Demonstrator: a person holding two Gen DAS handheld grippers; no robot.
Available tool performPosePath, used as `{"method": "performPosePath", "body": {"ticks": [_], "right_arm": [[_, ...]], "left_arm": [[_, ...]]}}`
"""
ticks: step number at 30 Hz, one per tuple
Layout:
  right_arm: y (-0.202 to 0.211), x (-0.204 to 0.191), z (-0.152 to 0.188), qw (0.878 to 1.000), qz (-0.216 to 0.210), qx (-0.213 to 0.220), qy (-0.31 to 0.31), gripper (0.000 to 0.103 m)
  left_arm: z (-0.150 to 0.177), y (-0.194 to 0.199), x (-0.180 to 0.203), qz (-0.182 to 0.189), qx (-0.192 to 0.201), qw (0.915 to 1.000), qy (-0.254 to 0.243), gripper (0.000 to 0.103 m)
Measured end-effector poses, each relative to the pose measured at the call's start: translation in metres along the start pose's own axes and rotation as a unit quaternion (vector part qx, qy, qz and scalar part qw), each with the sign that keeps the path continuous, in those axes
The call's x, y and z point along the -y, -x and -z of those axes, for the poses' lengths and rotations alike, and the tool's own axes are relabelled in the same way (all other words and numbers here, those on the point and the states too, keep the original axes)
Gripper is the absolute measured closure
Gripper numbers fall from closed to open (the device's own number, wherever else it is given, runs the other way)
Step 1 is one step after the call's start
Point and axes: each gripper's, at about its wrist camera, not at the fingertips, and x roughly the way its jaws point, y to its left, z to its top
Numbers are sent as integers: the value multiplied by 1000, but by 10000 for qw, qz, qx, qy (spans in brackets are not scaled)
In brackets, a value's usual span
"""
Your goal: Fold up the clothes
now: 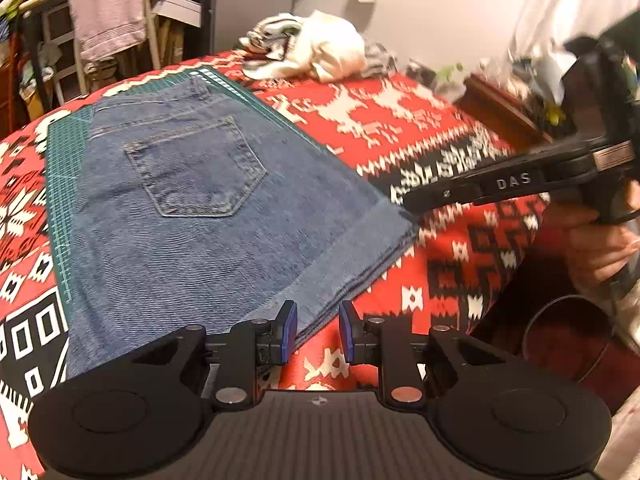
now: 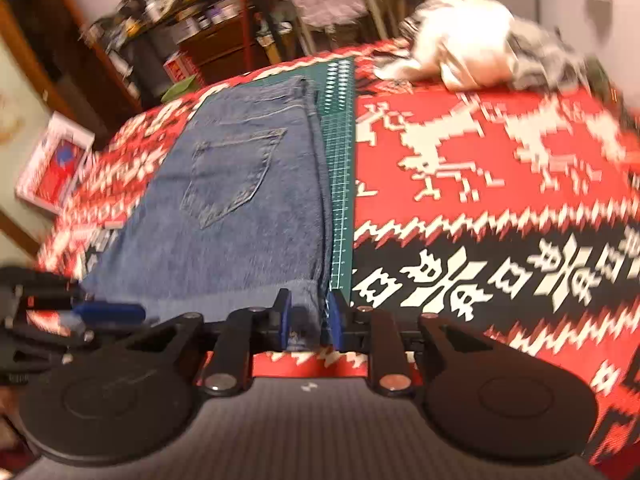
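Folded blue jeans [image 1: 208,208] lie back pocket up on a green cutting mat [image 1: 64,168] over a red patterned blanket [image 1: 400,128]. My left gripper [image 1: 318,332] hovers at the near hem, narrowly open. The stacked denim edge reaches partway into the gap, with blanket showing beside it. In the right wrist view the jeans [image 2: 240,200] run away from me. My right gripper [image 2: 310,322] is shut on their near right hem corner, and denim fills the space between the blue pads. The right gripper [image 1: 404,204] touches that corner from the side. The left gripper [image 2: 140,310] sits at the other hem corner.
A heap of white and striped clothes [image 1: 312,48] lies at the blanket's far edge. A person's hand [image 1: 600,248] holds the right gripper's handle. A chair draped with a pink towel [image 1: 108,8], shelves and a wooden cabinet [image 2: 224,44] stand beyond the bed.
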Motion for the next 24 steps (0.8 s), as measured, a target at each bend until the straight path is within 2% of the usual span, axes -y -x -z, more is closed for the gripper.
{"method": "performPosePath", "body": {"ticks": [4,6,11,16,21,24], "right_arm": [[-8,2,-2,9996,-77,-140,-231,73],[-10,2,-3,9993,-82,-172,-313,84],[-6,-3,-1,9990,-95,-153,-415,95],[-11,3,2,9980,-68,-261,-564,96],[-2,8,5,9971,-165,-177,-724,97],[6,9,5,9950,-362,-141,-925,97]], "left_arm": [[0,3,-11,-124,-5,9997,233,82],[1,4,-15,-177,-2,9994,310,82],[3,8,-24,-214,37,9988,442,82],[4,6,-30,-253,-6,9983,518,82],[7,5,-36,-289,-87,9976,616,83],[8,9,-39,-270,-37,9973,687,84]]}}
